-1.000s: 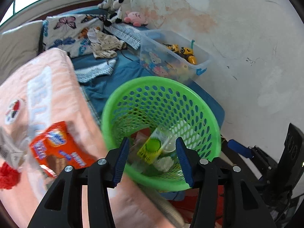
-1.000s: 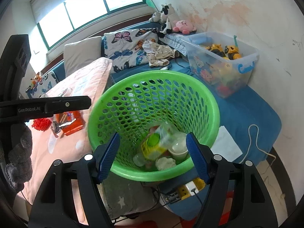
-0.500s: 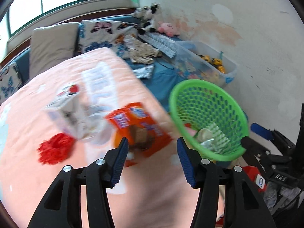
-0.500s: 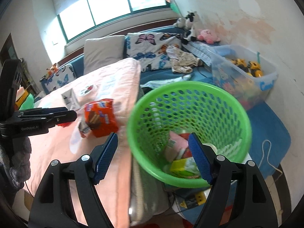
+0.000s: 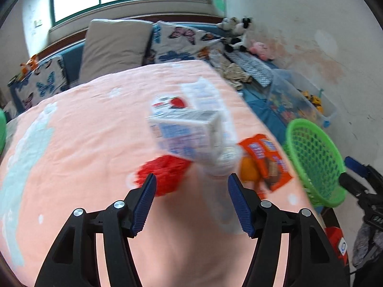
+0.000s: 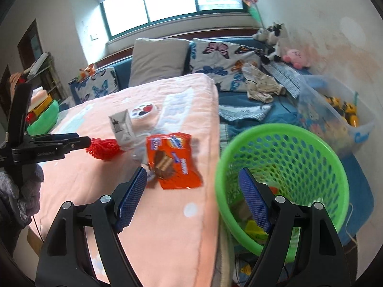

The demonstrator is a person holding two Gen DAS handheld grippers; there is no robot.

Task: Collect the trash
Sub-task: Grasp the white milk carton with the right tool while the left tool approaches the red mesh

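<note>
Bed [image 5: 71,129] with the peach blanket carries all the remaining trash; green basket [image 6: 282,167] sits off its right edge, already holding a few pieces.

Trash cluster on the blanket, biggest first: white carton [image 5: 186,131], lying on its side, long axis running roughly across my left view; orange wrapper [image 6: 172,160], flat, nearest the bed edge and the basket; red mesh wad [image 5: 165,174]; a small round lid [image 6: 143,110] behind the carton.

Key relation: my left hand-held gripper [image 5: 191,203] points down at the cluster, the red wad just ahead of its left finger, the carton straight ahead and slightly further. Jaws spread, have just been opening, nothing between them. In the right view the left tool's tip sits just beside the red wad.

My right hand-held gripper [image 6: 194,198] straddles the bed edge: the orange wrapper just ahead of its left finger, the basket rim behind its right finger. Jaws spread, nothing pinched; they have been opening within the last second.

Judgement: left takes the red wad or the carton, right takes the wrapper. The carton needs a grip across its short side.
</note>
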